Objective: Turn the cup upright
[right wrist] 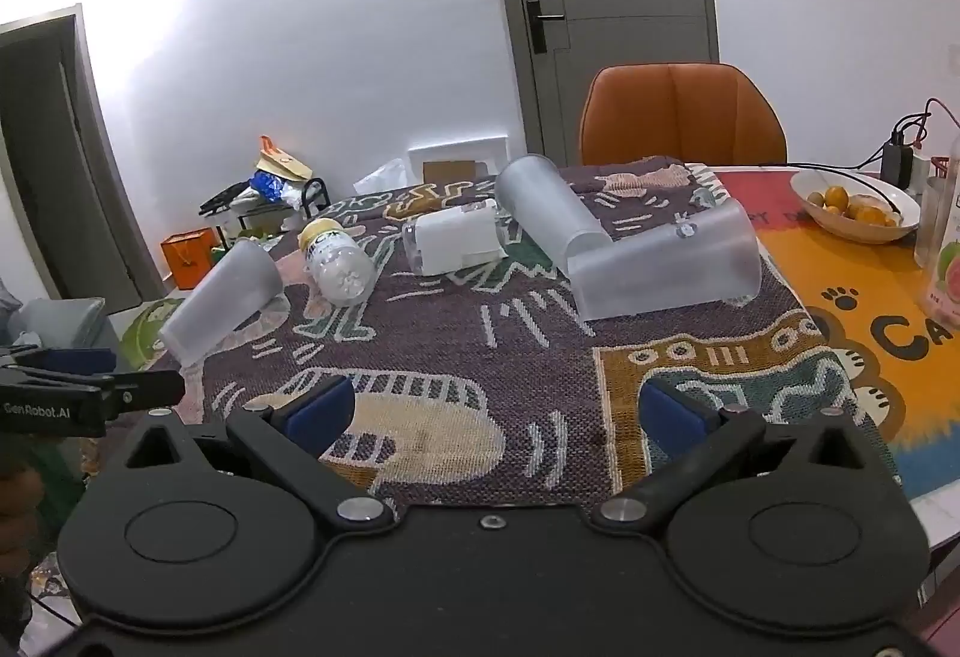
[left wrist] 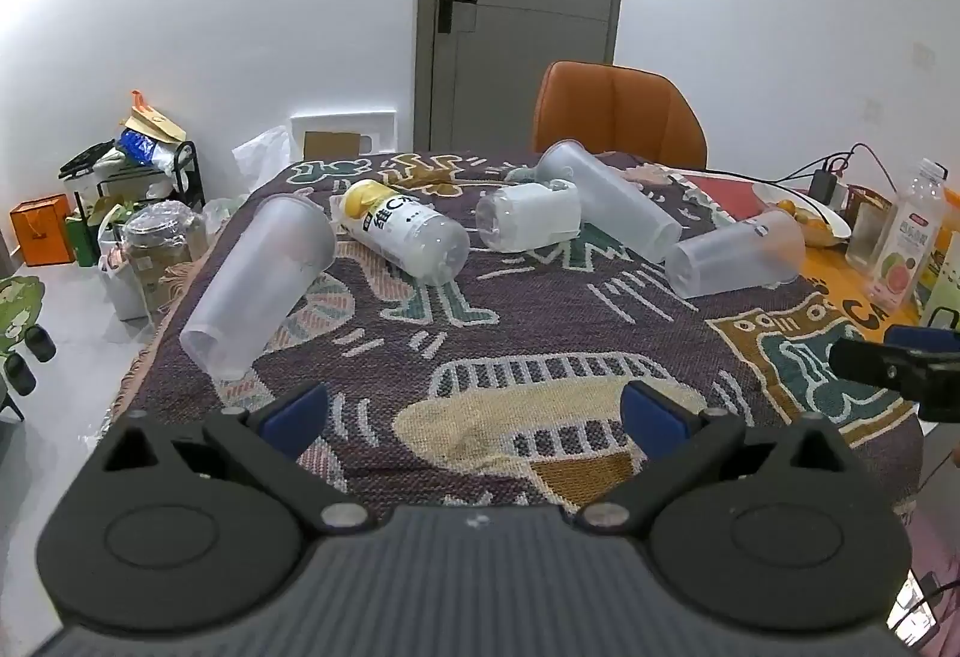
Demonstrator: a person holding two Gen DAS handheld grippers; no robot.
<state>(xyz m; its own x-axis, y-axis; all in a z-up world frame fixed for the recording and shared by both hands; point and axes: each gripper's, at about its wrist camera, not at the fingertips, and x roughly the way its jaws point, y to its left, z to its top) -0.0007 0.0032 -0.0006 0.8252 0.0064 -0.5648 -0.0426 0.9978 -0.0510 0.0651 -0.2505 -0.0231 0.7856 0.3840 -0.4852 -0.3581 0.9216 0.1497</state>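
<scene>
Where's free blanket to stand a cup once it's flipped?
Free: the near half of the blanket, between both open tools, left tool and right tool, and the row of lying items. Crowded: far half, left cup, yellow-cap bottle, white bottle, two cups. Right edge: bowl, bottle.

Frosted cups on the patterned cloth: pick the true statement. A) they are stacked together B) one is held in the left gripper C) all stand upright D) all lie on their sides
D: the left cup, far cup and right cup all lie tipped over, ungripped.
</scene>
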